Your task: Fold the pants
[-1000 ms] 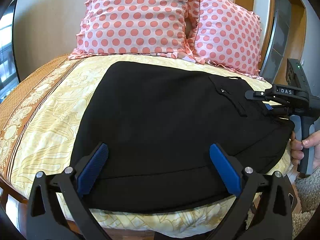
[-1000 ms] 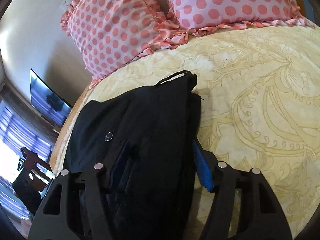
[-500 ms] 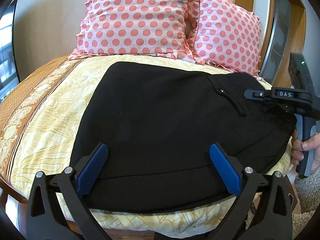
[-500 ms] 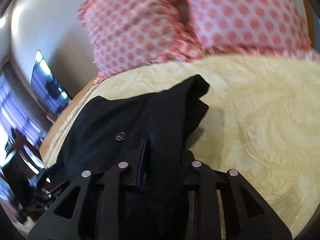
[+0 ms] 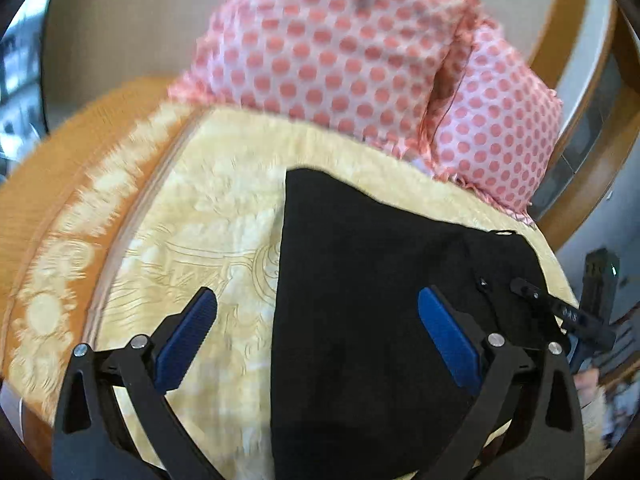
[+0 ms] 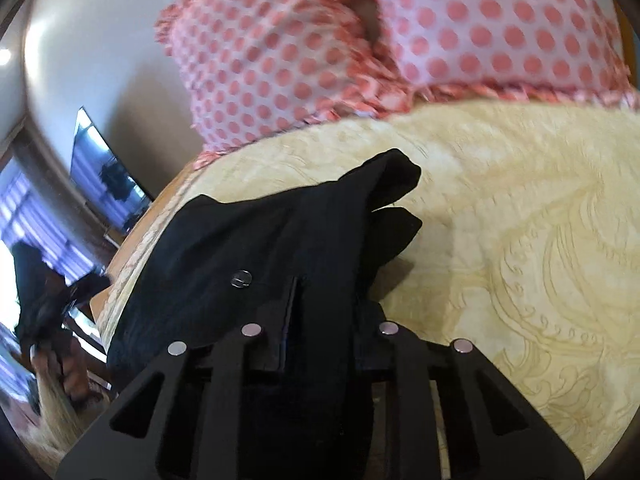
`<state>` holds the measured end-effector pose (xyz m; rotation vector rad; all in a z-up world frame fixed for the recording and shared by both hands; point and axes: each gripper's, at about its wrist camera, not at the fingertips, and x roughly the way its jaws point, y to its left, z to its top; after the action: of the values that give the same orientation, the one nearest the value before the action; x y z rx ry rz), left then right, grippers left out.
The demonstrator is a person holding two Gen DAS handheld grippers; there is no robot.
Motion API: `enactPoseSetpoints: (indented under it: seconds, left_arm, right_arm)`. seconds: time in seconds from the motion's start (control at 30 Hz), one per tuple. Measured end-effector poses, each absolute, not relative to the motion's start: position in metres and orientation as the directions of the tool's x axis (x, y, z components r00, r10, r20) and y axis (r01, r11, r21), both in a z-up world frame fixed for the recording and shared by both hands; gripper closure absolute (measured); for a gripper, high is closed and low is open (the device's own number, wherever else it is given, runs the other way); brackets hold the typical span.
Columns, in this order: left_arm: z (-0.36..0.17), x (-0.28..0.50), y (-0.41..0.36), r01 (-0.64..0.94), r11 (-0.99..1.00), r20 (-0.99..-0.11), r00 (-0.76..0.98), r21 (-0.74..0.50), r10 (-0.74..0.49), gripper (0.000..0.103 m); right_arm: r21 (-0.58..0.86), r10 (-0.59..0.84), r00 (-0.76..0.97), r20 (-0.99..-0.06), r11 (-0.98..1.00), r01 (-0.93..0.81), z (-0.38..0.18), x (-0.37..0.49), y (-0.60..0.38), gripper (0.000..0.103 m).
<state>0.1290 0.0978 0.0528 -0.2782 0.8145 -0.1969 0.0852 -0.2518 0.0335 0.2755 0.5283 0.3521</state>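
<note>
Left wrist view: bed point(image 5: 224, 208), then black pants point(image 5: 360, 280) lying lengthwise toward dotted pillows point(image 5: 332, 40), near end cut off. Left tongs point(image 5: 316, 336) gape wide, empty. Right tongs point(image 6: 316, 330) are closing on the waistband, pads buried in cloth.

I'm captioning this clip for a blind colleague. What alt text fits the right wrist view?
The right gripper is closing its fingers on a bunched edge of black pants lying on a bed with a yellow patterned bedspread. Two pink polka-dot pillows stand behind, blurred, and a dark screen hangs on the wall at left.
</note>
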Motion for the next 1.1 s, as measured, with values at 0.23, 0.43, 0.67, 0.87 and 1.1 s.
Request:
enactPoseSetpoints:
  seconds: [0.23, 0.43, 0.67, 0.87, 1.1]
  left_arm:
    - [0.023, 0.174, 0.093, 0.089, 0.907, -0.772, 0.496, -0.412, -0.399, 0.023]
    - [0.018, 0.180, 0.075, 0.106, 0.924, -0.794, 0.482, -0.366, -0.370, 0.030]
    - [0.026, 0.180, 0.065, 0.103, 0.964, -0.809, 0.525, -0.247, -0.263, 0.090]
    - [0.040, 0.170, 0.051, 0.129, 0.976, -0.784, 0.582, -0.175, -0.217, 0.093]
    - [0.078, 0.180, 0.026, 0.180, 0.975, -0.714, 0.665, -0.132, -0.220, 0.094]
  right_arm:
    - [0.383, 0.403, 0.795, -0.454, 0.894, -0.234, 0.026, 0.090, -0.258, 0.080]
    - [0.358, 0.365, 0.793, -0.488, 0.912, -0.199, 0.026, 0.094, -0.257, 0.069]
    - [0.338, 0.381, 0.788, -0.483, 0.912, -0.234, 0.026, 0.096, -0.253, 0.079]
    - [0.382, 0.423, 0.785, -0.452, 0.887, -0.258, 0.031, 0.096, -0.260, 0.084]
    - [0.340, 0.414, 0.808, -0.420, 0.897, -0.283, 0.069, 0.110, -0.262, 0.086]
